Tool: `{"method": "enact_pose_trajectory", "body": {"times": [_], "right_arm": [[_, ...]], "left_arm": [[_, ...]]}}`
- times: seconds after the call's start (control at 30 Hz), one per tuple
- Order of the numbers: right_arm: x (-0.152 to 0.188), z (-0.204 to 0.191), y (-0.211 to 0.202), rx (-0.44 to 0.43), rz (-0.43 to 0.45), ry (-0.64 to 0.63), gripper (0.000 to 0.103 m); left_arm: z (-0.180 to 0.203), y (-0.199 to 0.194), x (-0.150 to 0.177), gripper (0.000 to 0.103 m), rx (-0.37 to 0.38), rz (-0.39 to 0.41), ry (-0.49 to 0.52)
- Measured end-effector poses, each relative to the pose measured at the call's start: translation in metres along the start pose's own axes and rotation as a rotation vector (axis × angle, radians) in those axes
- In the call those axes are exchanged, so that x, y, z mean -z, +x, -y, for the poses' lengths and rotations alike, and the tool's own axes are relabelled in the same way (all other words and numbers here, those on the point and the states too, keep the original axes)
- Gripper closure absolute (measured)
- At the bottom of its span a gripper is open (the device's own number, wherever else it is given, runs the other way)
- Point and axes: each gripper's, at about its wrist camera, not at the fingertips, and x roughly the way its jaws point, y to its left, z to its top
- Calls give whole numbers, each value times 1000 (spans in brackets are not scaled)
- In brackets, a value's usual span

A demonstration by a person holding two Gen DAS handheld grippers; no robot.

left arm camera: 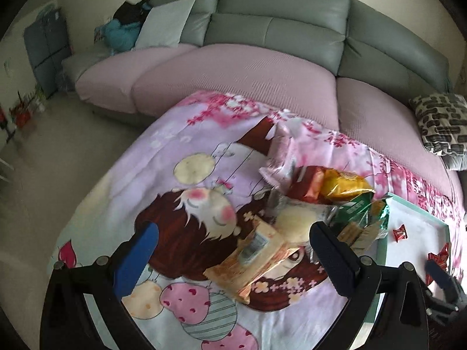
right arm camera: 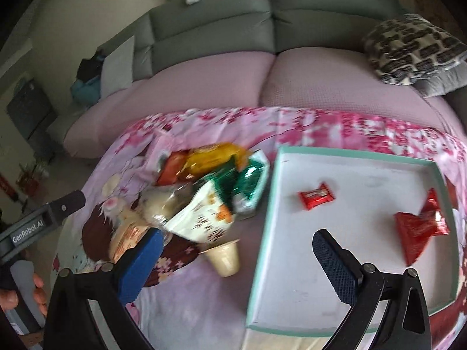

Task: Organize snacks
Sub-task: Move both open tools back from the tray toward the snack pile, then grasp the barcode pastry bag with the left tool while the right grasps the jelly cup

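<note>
The snack pile (right arm camera: 204, 192) lies on the tabletop's cartoon cloth (left arm camera: 181, 134) just left of the teal-rimmed tray (right arm camera: 359, 156); only 2 red packets (right arm camera: 316, 196) are in the tray, so most sorting remains. The orange flat pack (left arm camera: 256, 259) runs its long axis diagonally, pointing up-right toward the pile. Left gripper (left arm camera: 233, 253) and right gripper (right arm camera: 238, 258) both hover with jaws spread, empty.
</note>
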Motion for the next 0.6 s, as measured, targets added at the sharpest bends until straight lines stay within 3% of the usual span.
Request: {"method": "enact_pose_trajectory", "body": {"times": [0.2,0.37,0.6], "right_arm": [[13,-20,24,-24,-75,-35,0],[23,-28,41,-11,-120,-57,1],[26,-30,53,-29,-144,-63,20]], "left_arm": [[-9,15,7,0,29,-65,-32],[-2,30,13,0,52,-107,6],[19,59,27,0,52,-204,97]]}}
